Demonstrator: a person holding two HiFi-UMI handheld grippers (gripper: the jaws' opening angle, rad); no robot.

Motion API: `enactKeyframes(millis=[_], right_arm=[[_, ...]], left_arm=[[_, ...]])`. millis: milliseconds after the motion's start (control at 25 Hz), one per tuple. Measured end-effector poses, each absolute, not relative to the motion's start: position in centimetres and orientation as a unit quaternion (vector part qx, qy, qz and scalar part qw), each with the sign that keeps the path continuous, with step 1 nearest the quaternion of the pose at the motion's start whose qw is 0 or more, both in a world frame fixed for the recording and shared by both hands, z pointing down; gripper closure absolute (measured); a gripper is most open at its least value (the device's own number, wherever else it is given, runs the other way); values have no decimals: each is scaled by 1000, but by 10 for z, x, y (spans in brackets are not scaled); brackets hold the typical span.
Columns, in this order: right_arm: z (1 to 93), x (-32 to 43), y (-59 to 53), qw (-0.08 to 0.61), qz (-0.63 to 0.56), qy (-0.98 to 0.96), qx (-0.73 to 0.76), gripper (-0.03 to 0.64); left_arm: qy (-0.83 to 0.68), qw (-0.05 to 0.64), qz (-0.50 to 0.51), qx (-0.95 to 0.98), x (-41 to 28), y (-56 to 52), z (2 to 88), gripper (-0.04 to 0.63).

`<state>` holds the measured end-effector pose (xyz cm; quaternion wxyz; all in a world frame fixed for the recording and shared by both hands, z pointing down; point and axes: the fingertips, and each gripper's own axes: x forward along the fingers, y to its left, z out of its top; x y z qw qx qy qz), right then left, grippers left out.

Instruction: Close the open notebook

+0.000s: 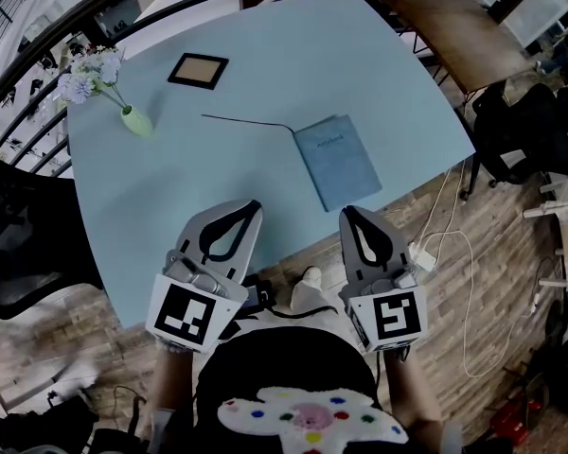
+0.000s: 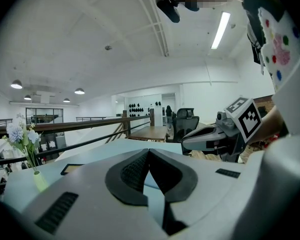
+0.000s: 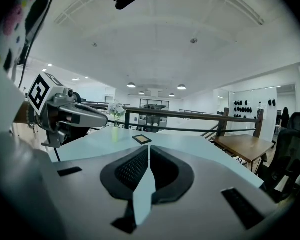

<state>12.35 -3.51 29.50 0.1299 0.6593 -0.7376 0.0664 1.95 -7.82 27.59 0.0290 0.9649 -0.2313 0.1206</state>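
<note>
A pale blue table (image 1: 218, 173) fills the middle of the head view, standing on a wood-plank floor (image 1: 473, 282) beside a dark curved railing (image 1: 38, 64) in a large white-ceilinged room. At the table's upper left are a small green vase of pale flowers (image 1: 135, 121) and a dark picture frame (image 1: 198, 70) lying flat. A brown wooden table (image 1: 459, 36) stands at the upper right and a black chair (image 1: 19, 239) at the left edge. A white cable (image 1: 454, 244) trails over the floor at the lower right. The notebook (image 1: 338, 162) lies closed, blue cover up, near the table's lower right edge, with a thin dark strand (image 1: 246, 121) running leftward from its upper left corner. Both grippers hang at the table's near edge. The left gripper (image 1: 250, 206) is clenched on nothing, its tips left of and below the notebook. The right gripper (image 1: 347, 212) is likewise clenched and empty, its tips just below the notebook's lower end, not touching it.
</note>
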Motion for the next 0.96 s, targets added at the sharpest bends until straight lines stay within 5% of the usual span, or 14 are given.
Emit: enactKeyframes(millis=[960], right_arm=[[301, 123, -29, 142, 73, -740, 653, 575]], left_arm=[[-232, 28, 123, 965, 23, -73, 278, 577]])
